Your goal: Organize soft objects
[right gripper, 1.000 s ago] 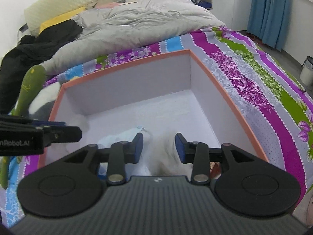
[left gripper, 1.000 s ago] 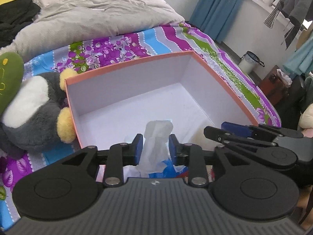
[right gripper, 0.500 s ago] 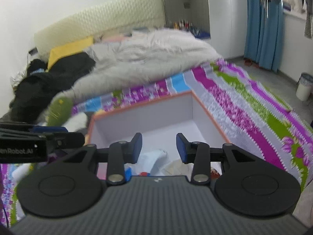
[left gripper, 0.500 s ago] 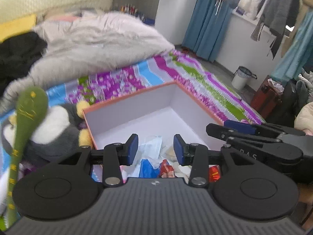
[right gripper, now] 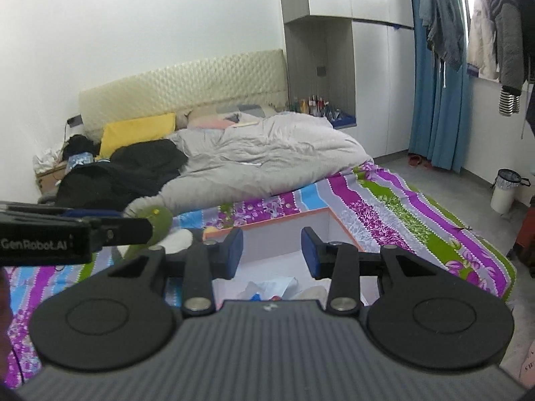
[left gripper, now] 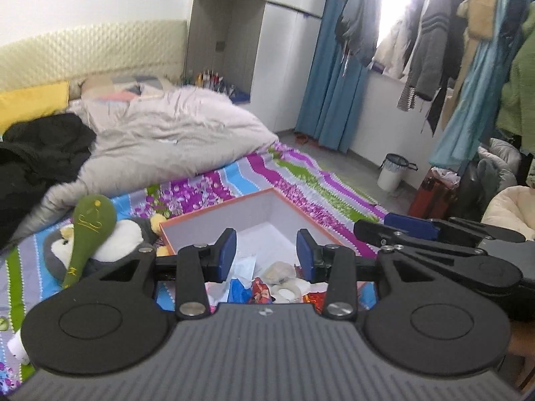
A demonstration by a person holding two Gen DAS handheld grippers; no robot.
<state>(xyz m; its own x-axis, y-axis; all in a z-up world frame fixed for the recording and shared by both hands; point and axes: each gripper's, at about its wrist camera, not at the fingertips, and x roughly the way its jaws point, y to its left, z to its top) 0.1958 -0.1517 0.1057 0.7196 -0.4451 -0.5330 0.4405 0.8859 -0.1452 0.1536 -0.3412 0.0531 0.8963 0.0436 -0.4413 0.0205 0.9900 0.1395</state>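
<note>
Orange-rimmed box (left gripper: 214, 212) on striped bedspread (left gripper: 301, 173), corner pointing toward headboard; soft items (left gripper: 277, 272) inside, near end. Left gripper (left gripper: 266, 254) and right gripper (right gripper: 271, 255) above box: released, nothing grasped.

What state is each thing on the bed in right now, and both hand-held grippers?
Box: open, no lid, small items lying inside.
Penguin toy: lying on the bedspread beside the box.
Green toy: lying across the penguin toy.
Duvet: rumpled.
Left hand-held gripper: open, empty.
Right hand-held gripper: open, empty.
</note>
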